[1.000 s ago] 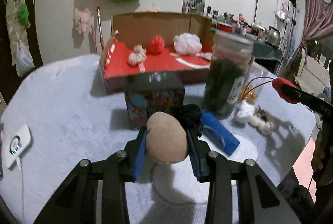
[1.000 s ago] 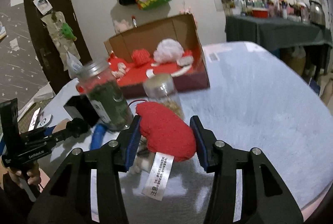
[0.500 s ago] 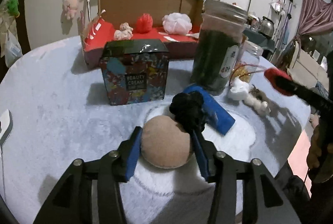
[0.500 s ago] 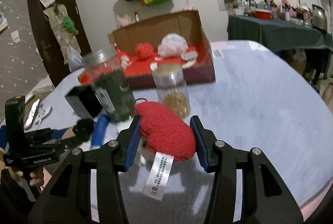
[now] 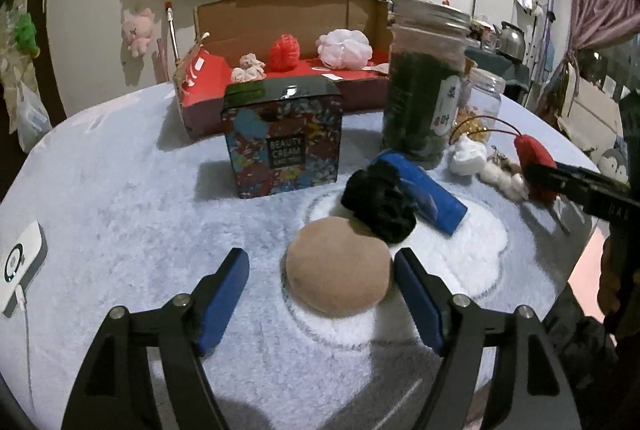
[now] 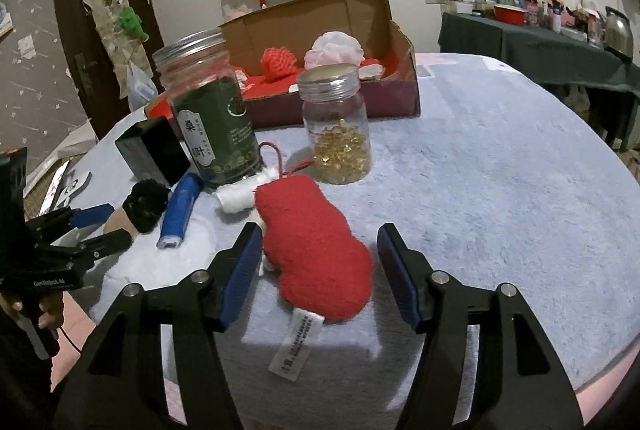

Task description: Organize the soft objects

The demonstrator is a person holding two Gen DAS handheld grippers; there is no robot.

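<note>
The left gripper (image 5: 320, 270) is opening; the tan round cushion (image 5: 338, 266) lies between its jaws on the fluffy table cover (image 5: 120, 190), perhaps brushing the right pad. The right gripper (image 6: 316, 250) is opening too, and the red plush toy (image 6: 316, 242) rests free between its pads.

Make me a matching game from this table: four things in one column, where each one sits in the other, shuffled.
Things:
1. tan round cushion
2. red plush toy
3. pink bath pouf
4. black fuzzy ball

Places:
A. inside the cardboard box
B. between the left tool's opening fingers
C. against the blue tube
D. between the right tool's opening fingers

Pairs: 1-B, 2-D, 3-A, 4-C
</note>
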